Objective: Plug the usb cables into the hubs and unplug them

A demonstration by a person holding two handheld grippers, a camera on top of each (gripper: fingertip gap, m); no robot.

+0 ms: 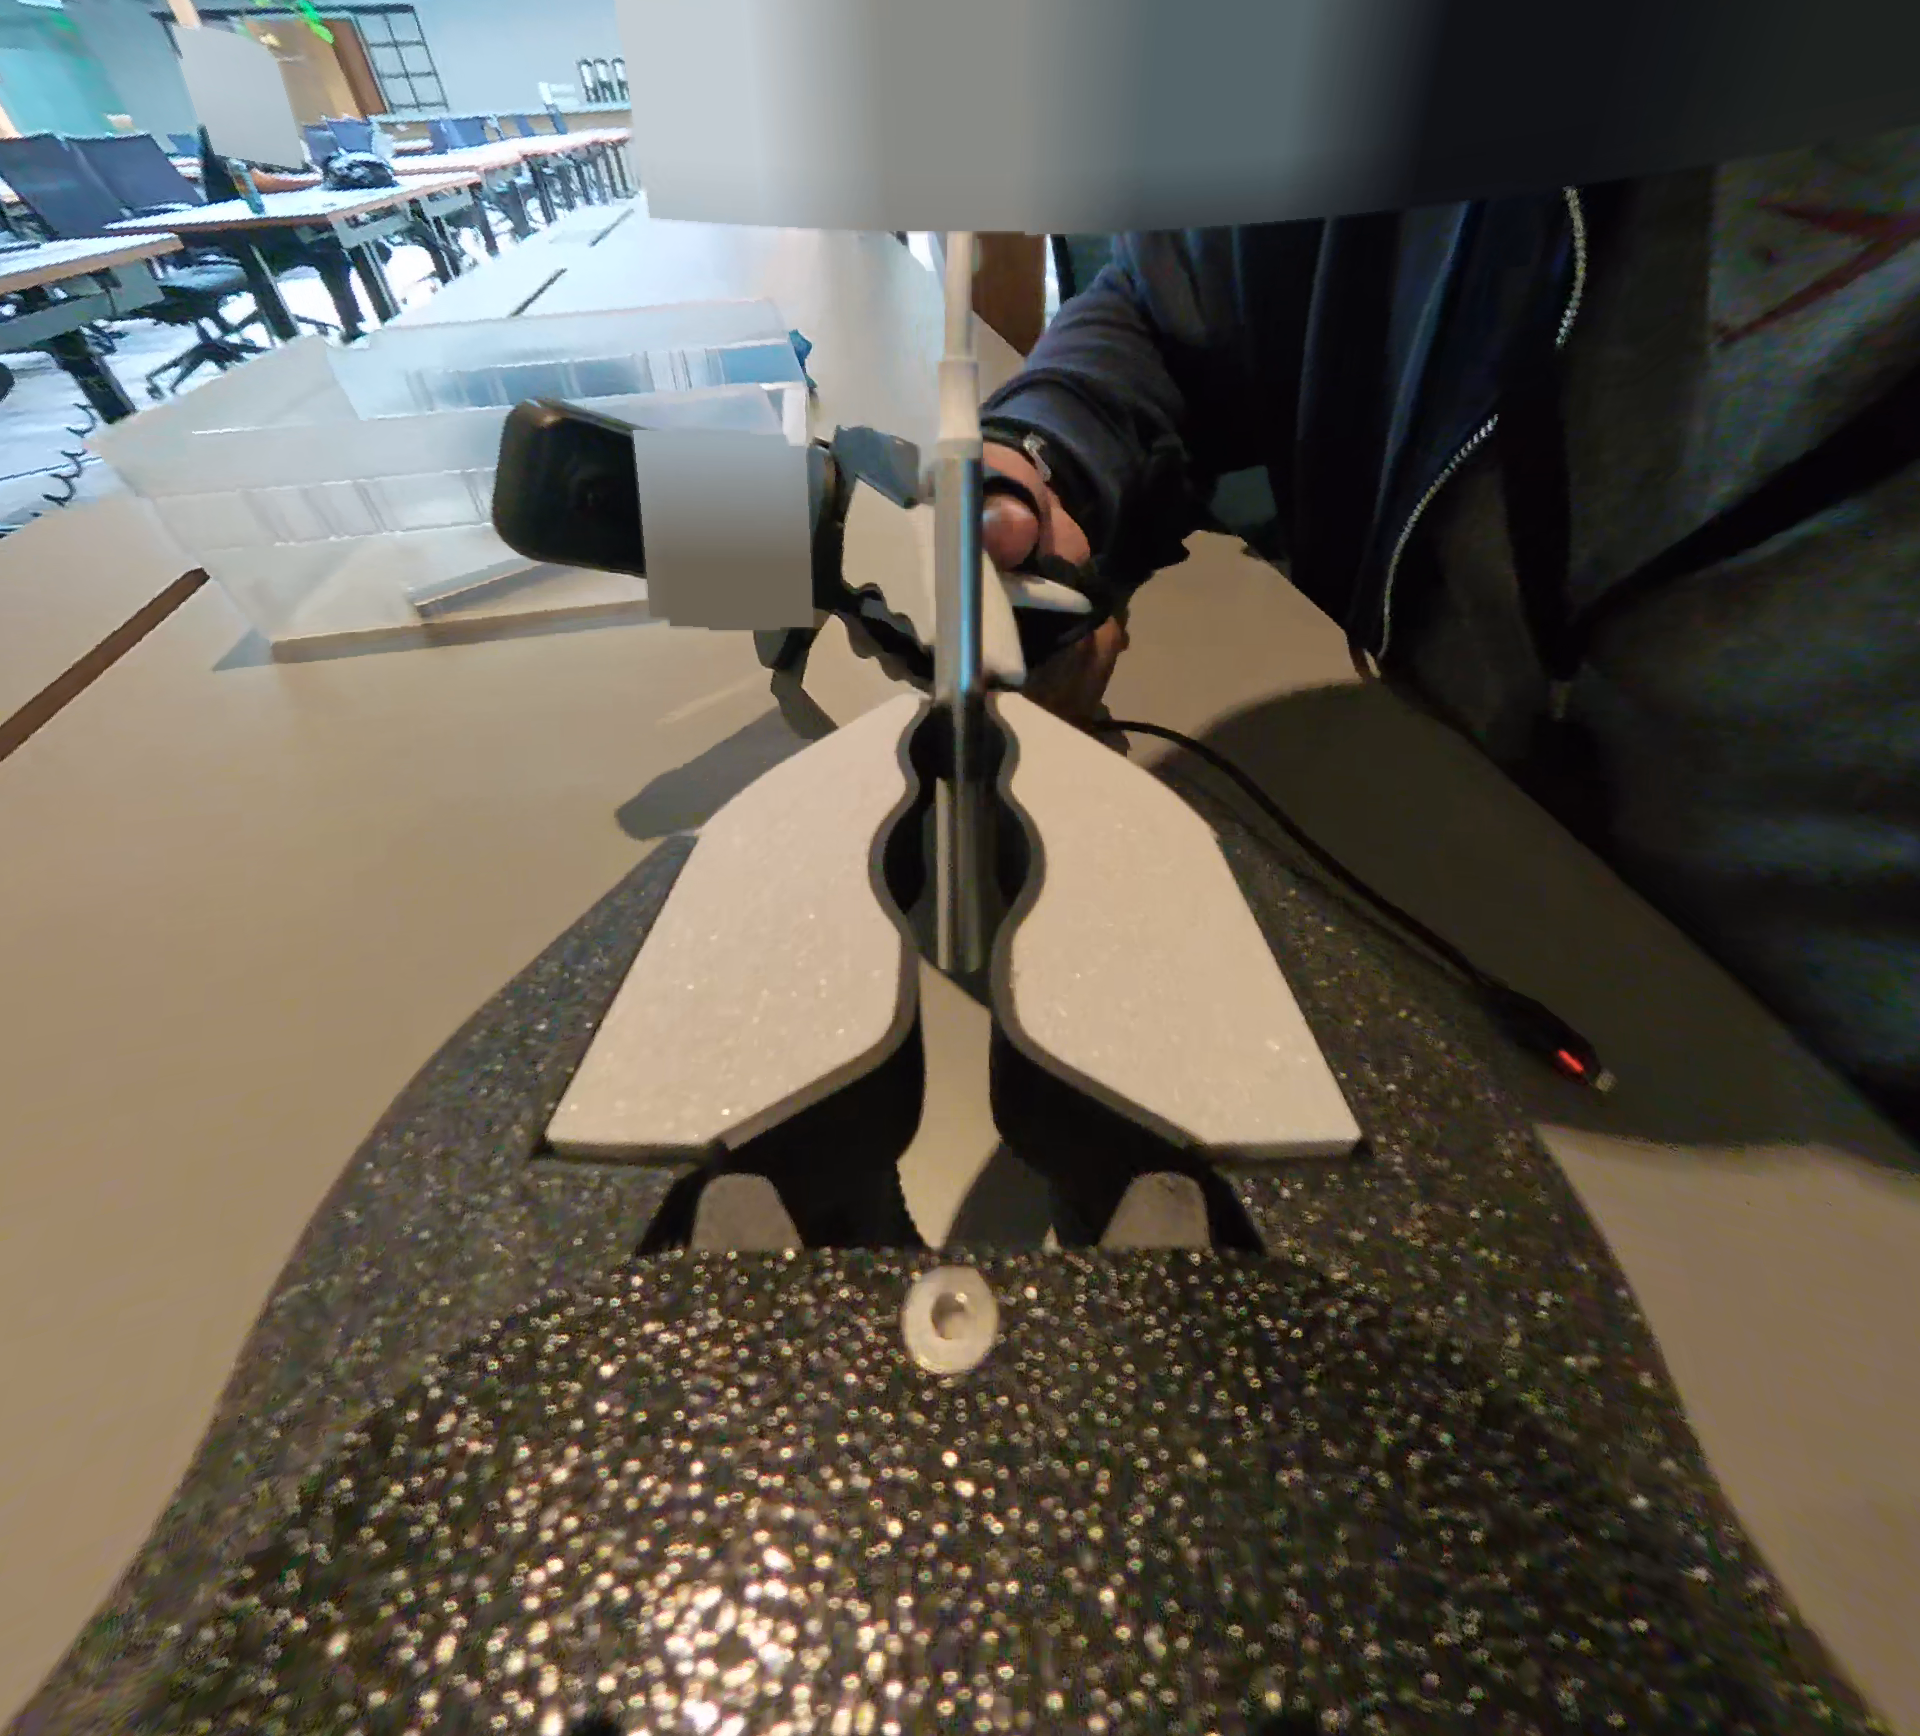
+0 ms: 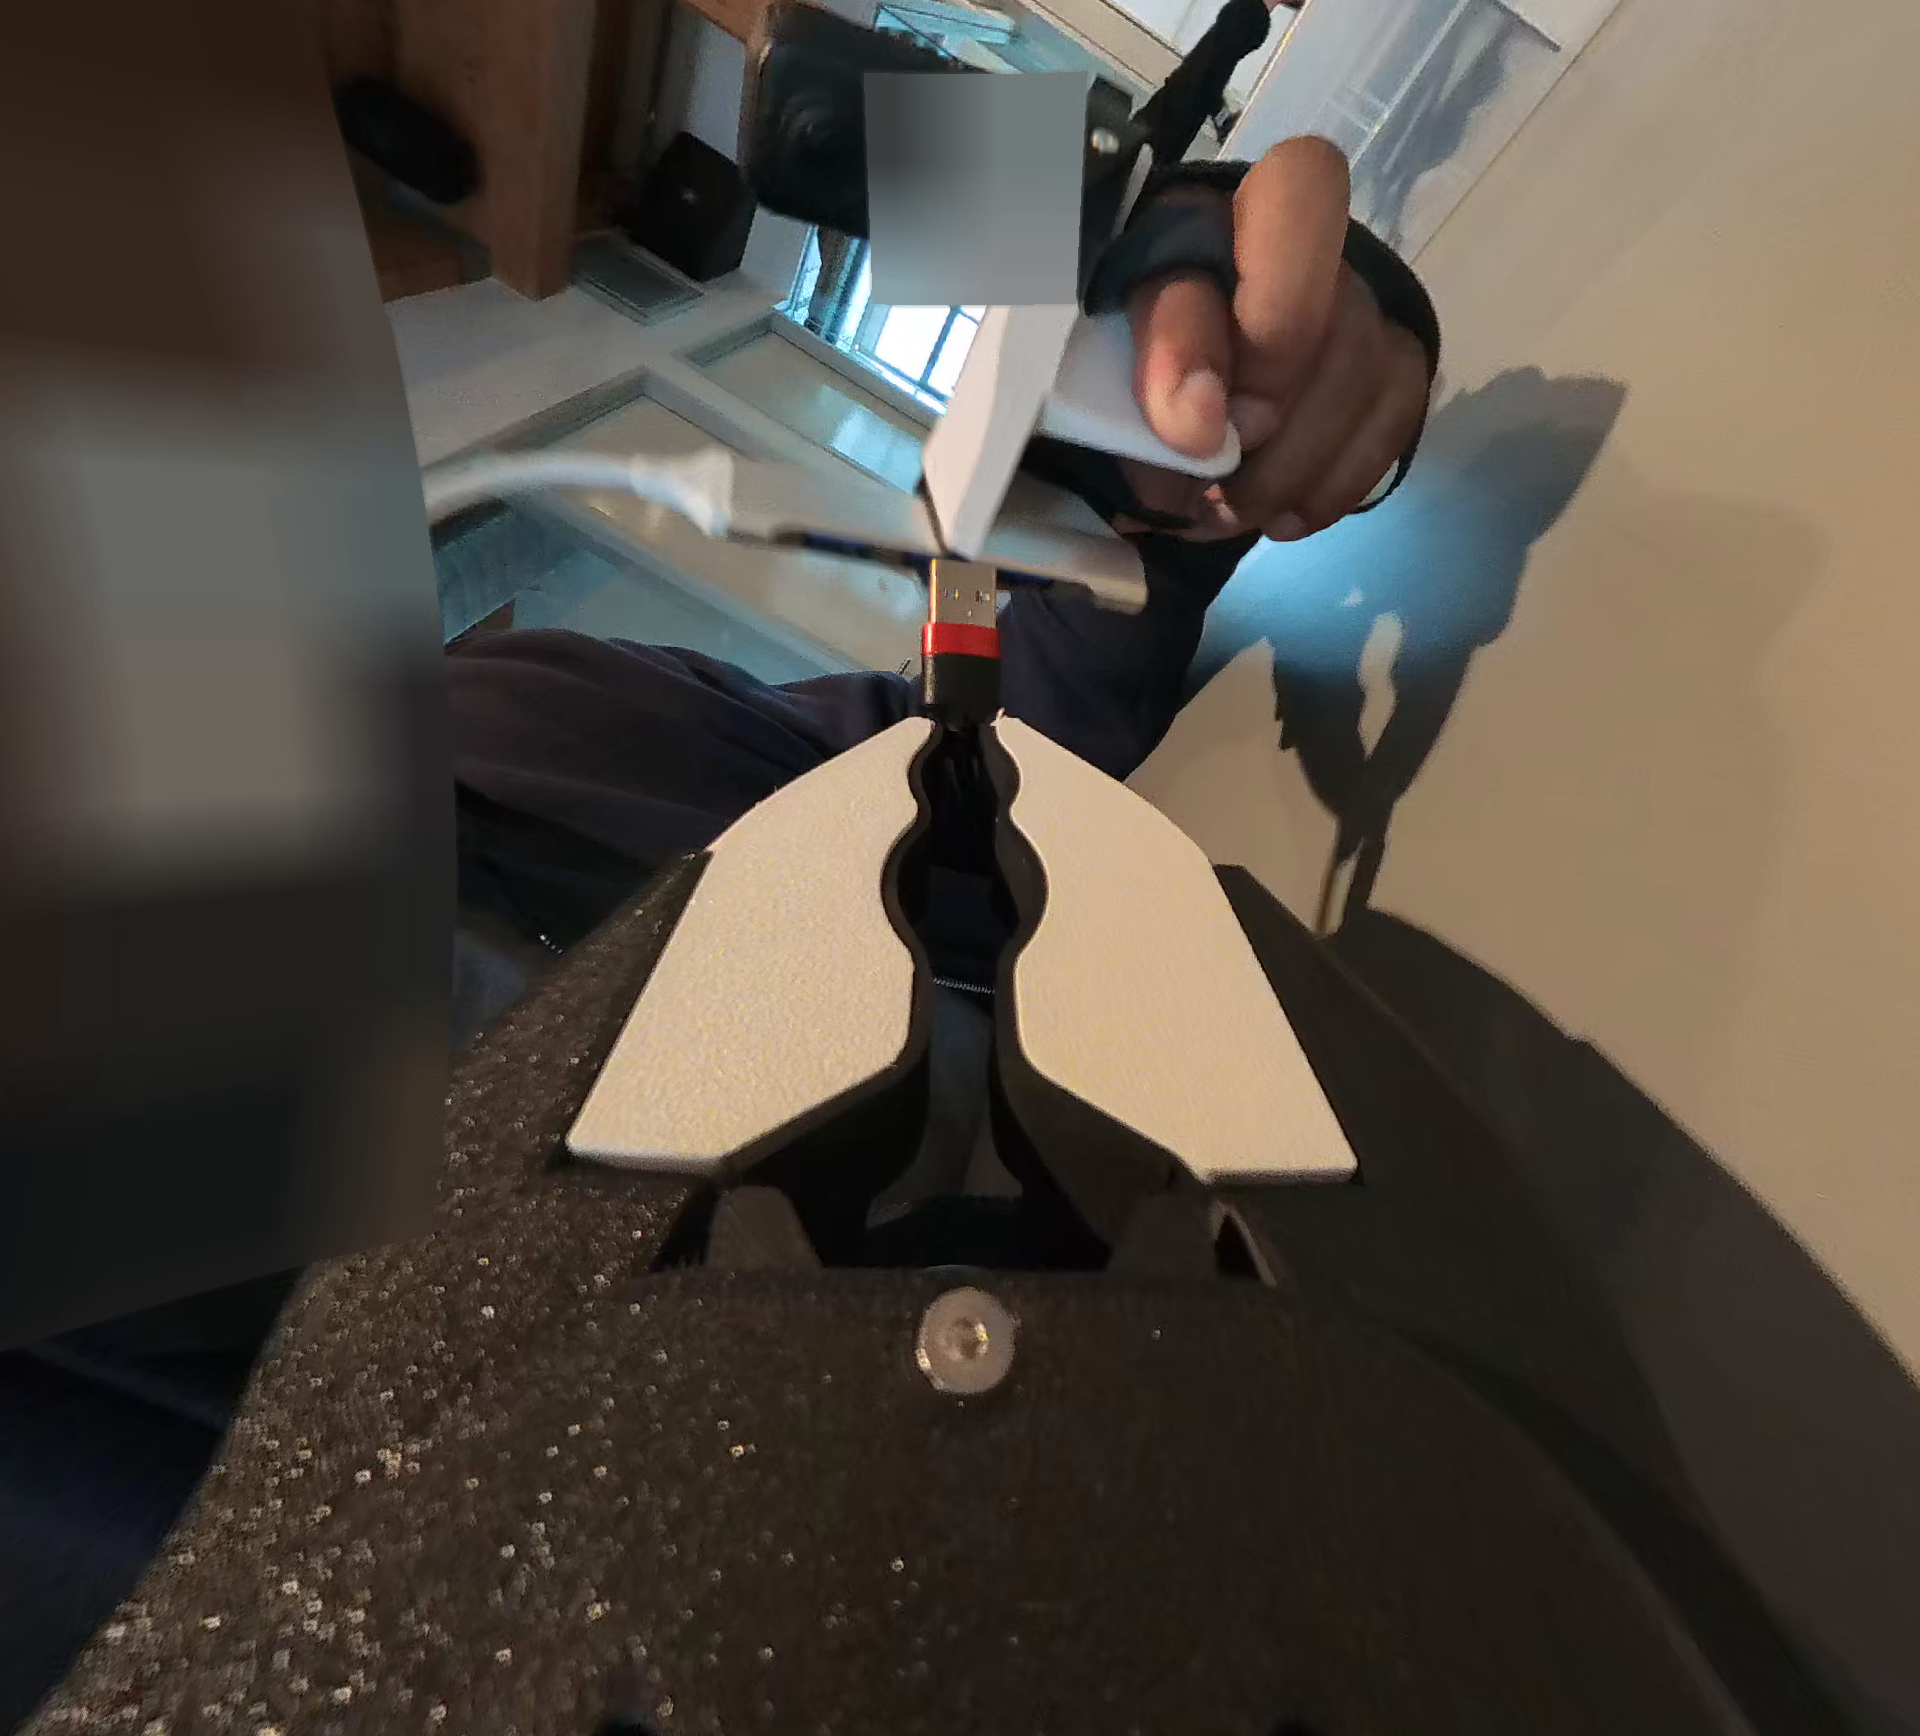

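One hub in play, a slim silver hub (image 1: 964,699), held edge-on and upright above the tabletop (image 1: 312,907), the left gripper (image 1: 961,730) with its jaws clamped tight on it, a white lead (image 1: 958,304) running up from its top end. Two dark cable ends counted: one black cable (image 1: 1351,886) lies along the tabletop near the person's edge, finishing in a plug with a red glow (image 1: 1569,1060). The other is a red-banded USB plug (image 2: 962,647), pinched in the right gripper (image 2: 961,725), jaws closed on its black body, metal tip right at the hub's long edge; whether it is seated, I cannot tell. Two hands (image 2: 1278,356) work the tools. Clear plastic bins (image 1: 436,481) stand toward the far side, and the right gripper's body blocks part of them.
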